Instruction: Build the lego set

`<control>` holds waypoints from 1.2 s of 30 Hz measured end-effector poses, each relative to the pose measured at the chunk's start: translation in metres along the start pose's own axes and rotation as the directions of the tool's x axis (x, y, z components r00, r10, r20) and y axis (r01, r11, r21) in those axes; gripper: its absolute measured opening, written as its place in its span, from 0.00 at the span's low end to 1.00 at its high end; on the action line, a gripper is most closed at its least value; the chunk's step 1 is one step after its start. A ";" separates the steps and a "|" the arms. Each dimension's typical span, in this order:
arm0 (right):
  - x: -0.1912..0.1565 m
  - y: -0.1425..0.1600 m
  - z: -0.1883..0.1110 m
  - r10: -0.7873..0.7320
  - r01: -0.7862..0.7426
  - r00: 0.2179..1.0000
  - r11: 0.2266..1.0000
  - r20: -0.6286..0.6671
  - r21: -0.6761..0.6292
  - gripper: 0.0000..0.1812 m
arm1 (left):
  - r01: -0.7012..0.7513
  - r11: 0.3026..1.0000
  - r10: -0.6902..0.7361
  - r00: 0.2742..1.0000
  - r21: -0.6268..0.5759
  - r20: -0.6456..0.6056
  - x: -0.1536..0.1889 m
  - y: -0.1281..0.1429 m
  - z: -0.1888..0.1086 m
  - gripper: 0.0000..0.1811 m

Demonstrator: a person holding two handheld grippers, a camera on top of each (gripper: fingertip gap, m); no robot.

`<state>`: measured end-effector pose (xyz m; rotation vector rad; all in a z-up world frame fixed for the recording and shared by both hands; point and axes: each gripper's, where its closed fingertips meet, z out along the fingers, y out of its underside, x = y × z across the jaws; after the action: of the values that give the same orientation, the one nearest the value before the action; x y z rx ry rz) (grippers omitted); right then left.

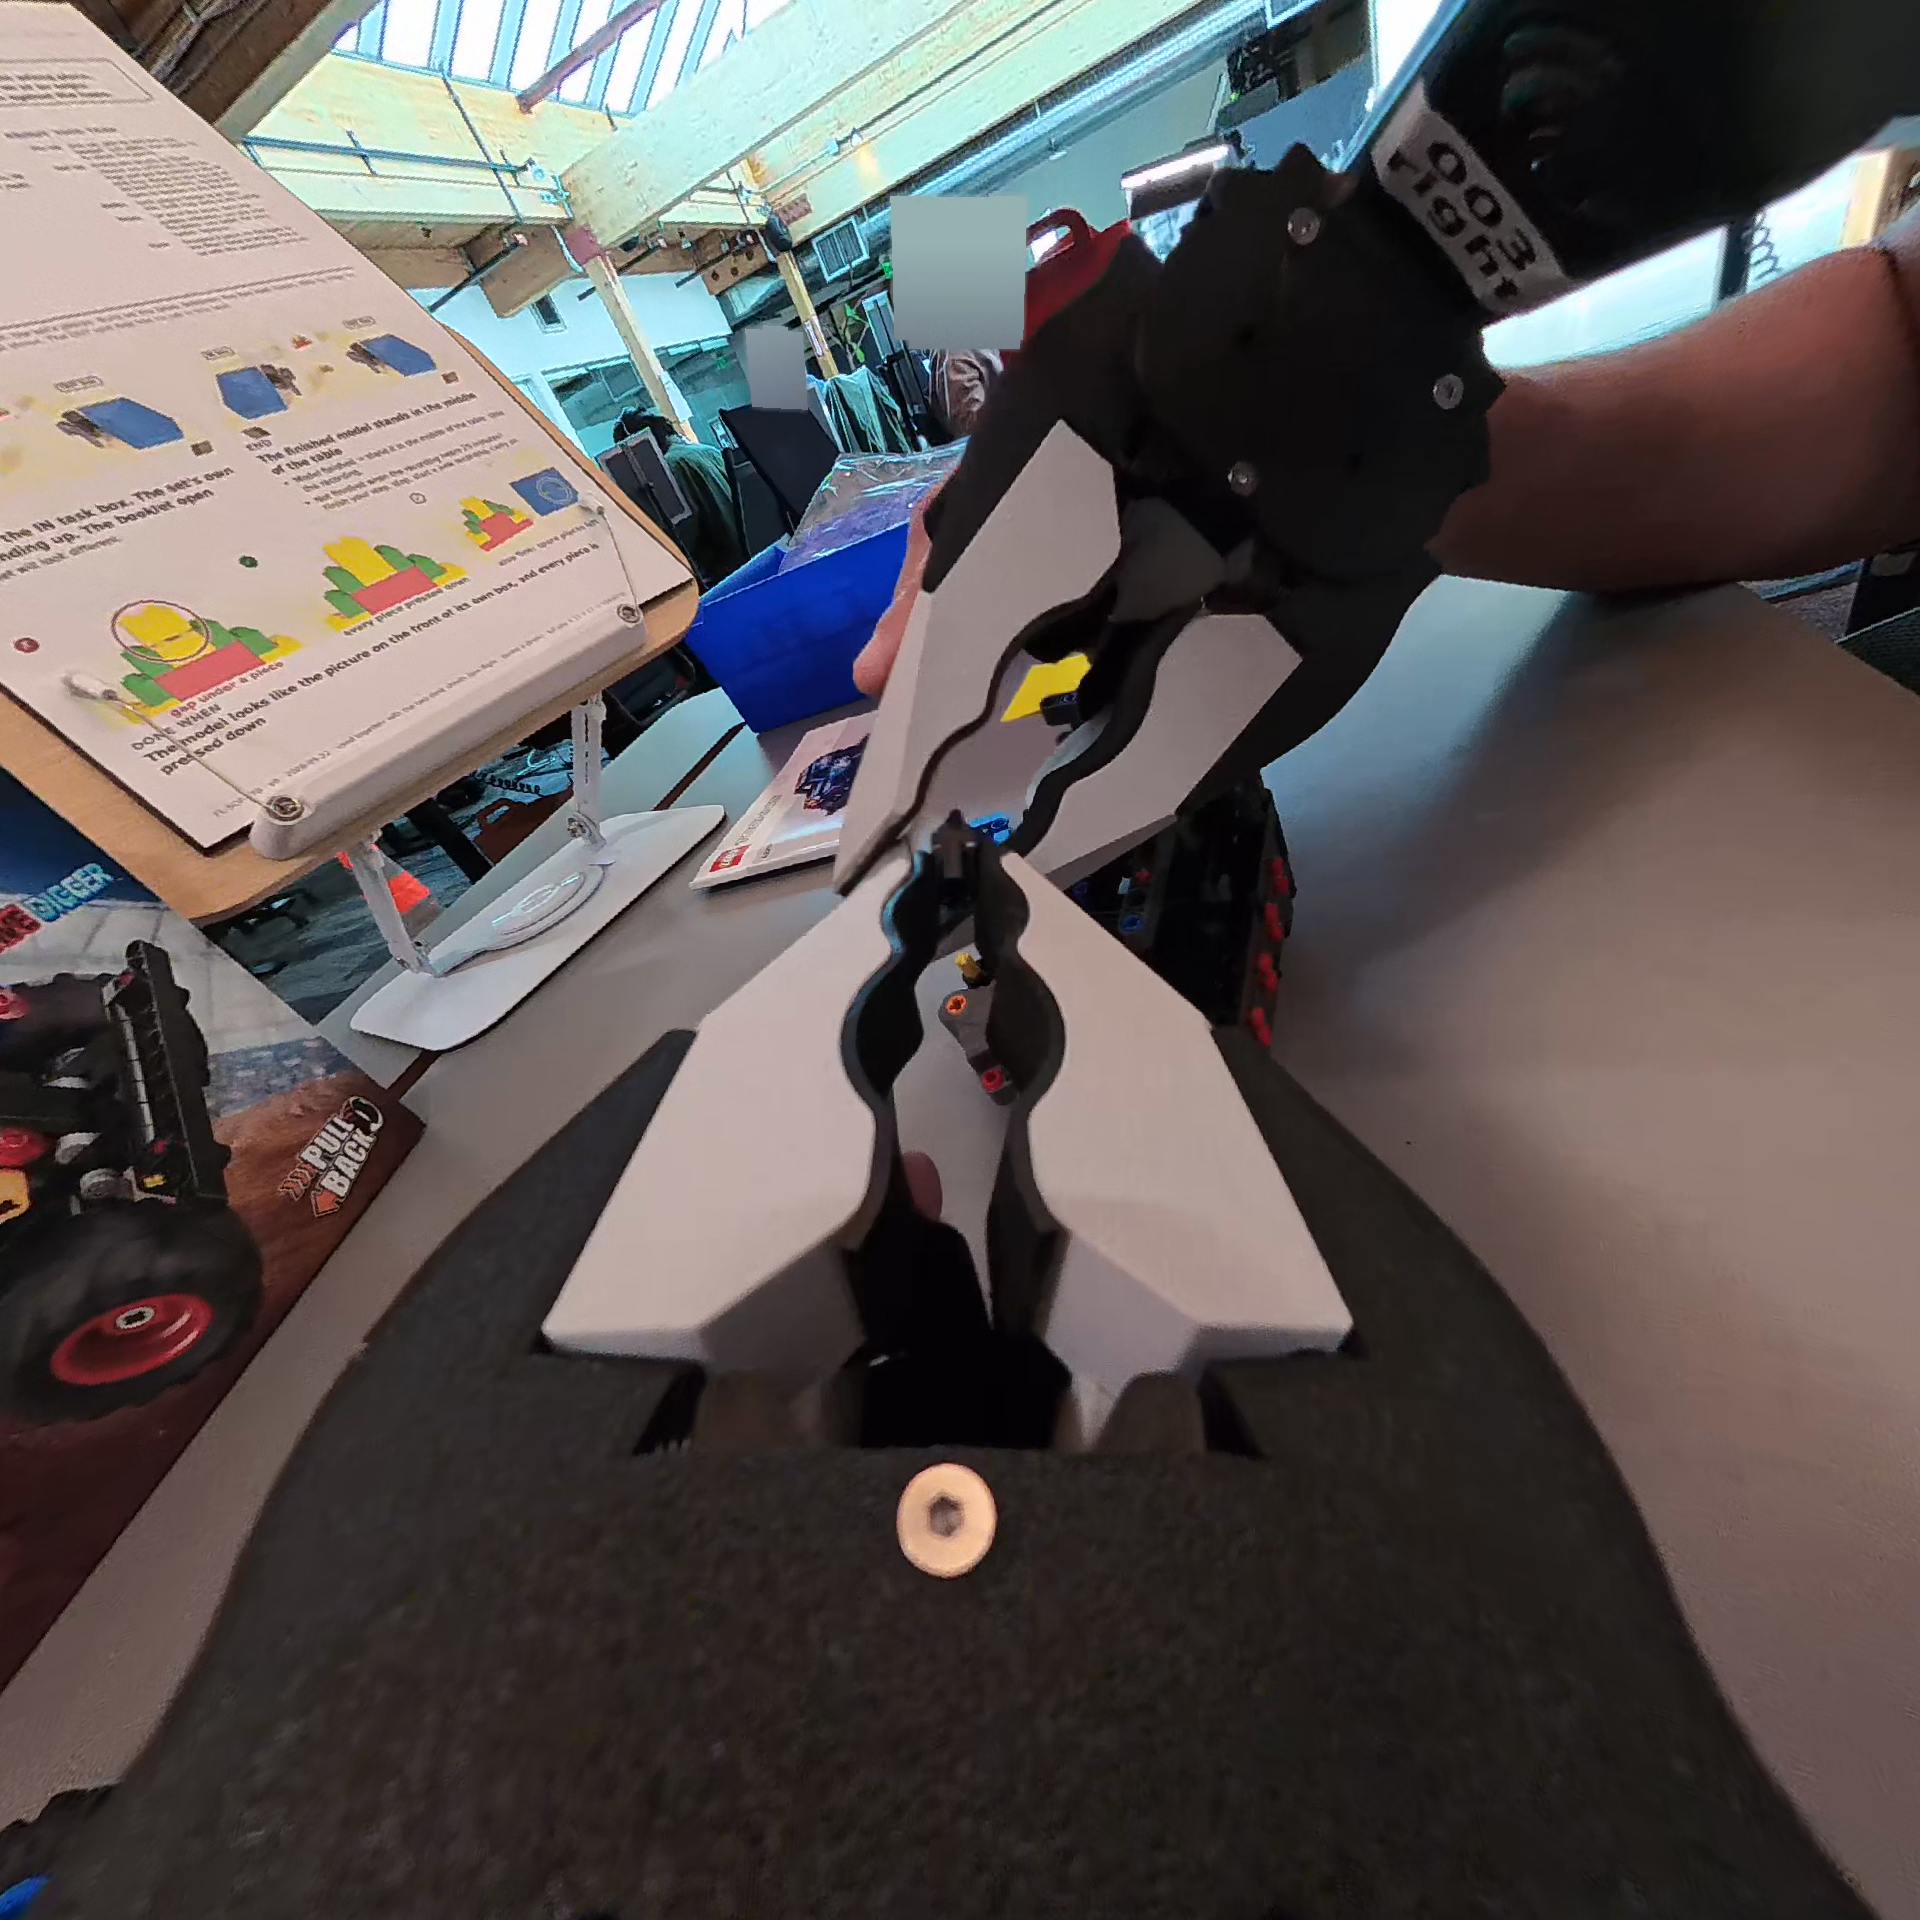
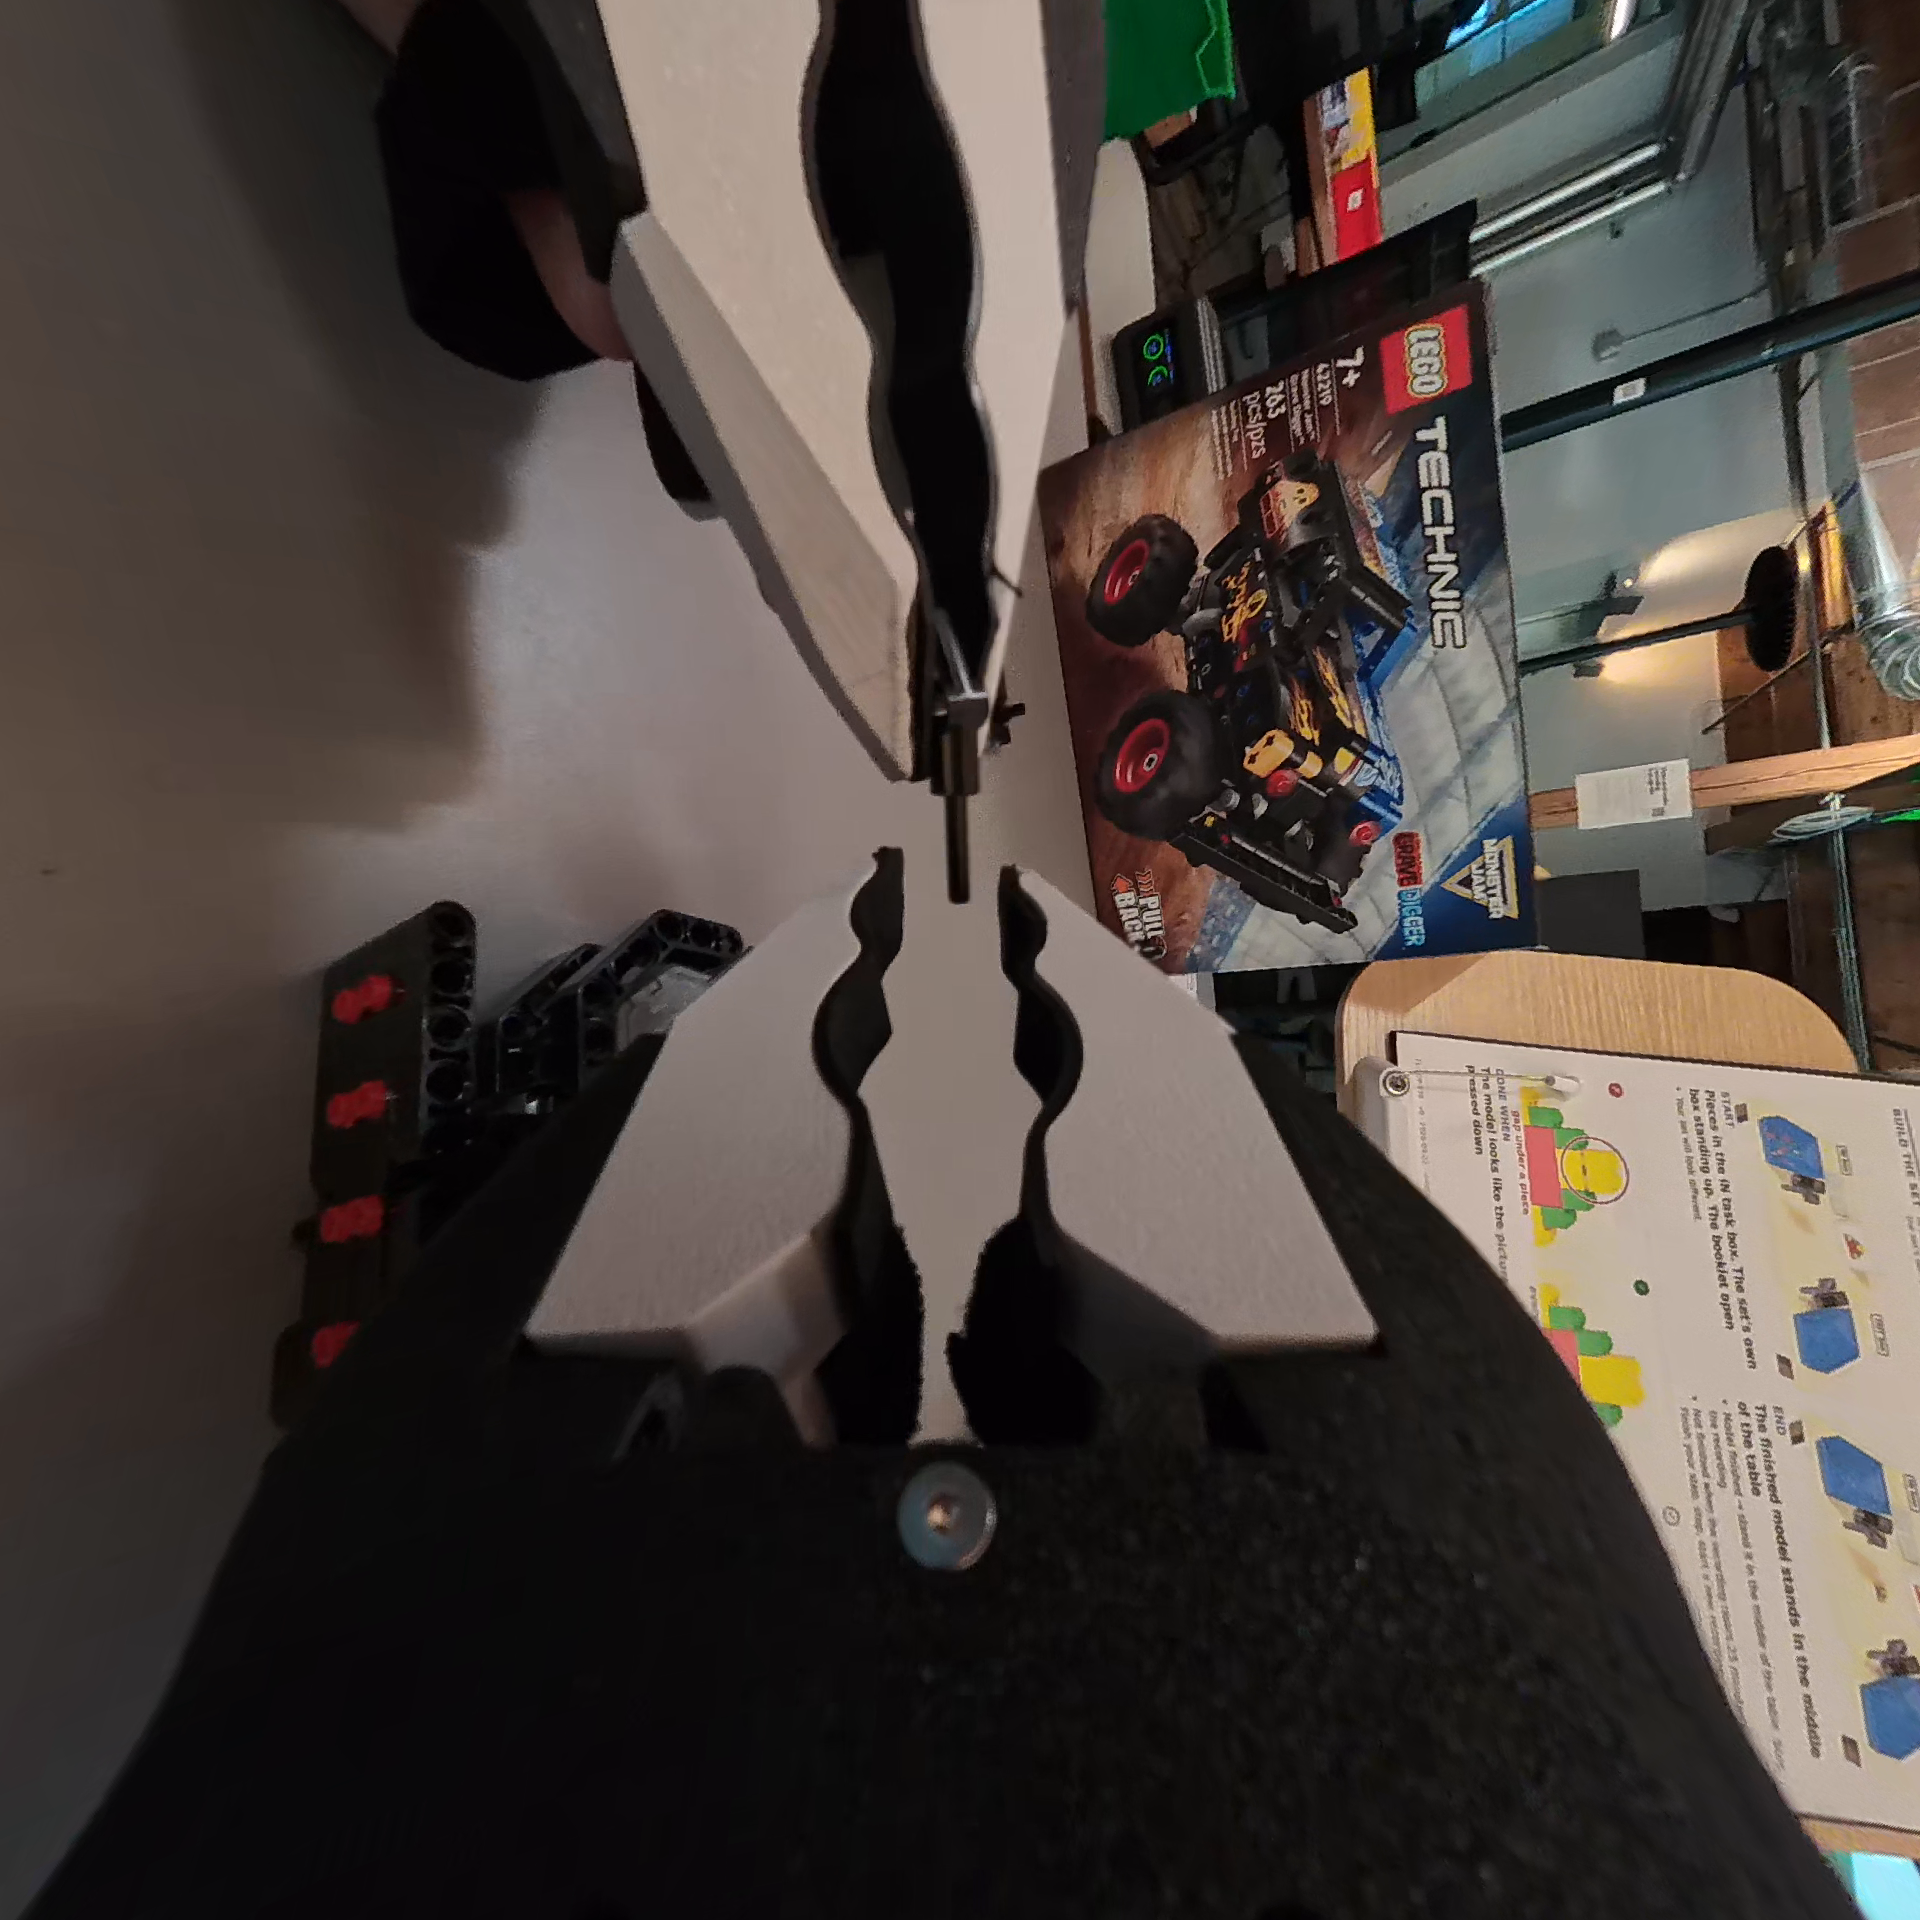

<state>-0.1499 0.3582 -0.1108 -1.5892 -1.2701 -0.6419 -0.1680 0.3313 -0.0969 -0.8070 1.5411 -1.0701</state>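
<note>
On the table (image 1: 1558, 935), the instruction stand (image 1: 312, 499) sits far left, the toy box (image 1: 125, 1143) nearer left, a booklet (image 1: 790, 810) behind the meeting grippers, the brick model (image 1: 1236, 914) just right.

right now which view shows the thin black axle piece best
The right wrist view: the black axle sticks out clear from the left gripper, against pale table. In the left wrist view it is foreshortened and mostly hidden between the jaws.

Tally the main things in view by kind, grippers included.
Two-finger grippers with white fingers (left gripper, right gripper): 2
Small black axle piece, in left gripper: 1
Black beam assembly with red pins: 1
Printed cardboard toy box: 1
Wooden stand holding instruction sheet: 1
Blue plastic bin: 1
White booklet: 1
Total: 8
</note>
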 end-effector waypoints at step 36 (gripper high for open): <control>-0.006 -0.016 -0.013 -0.036 0.027 0.996 0.992 0.077 0.120 0.02 | -0.093 0.996 0.093 0.995 0.012 0.025 0.007 -0.007 -0.001 0.03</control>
<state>-0.1645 0.3439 -0.1051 -1.5120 -1.3689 -0.5174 -0.1705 0.3224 -0.0932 -0.7297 1.5349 -0.9976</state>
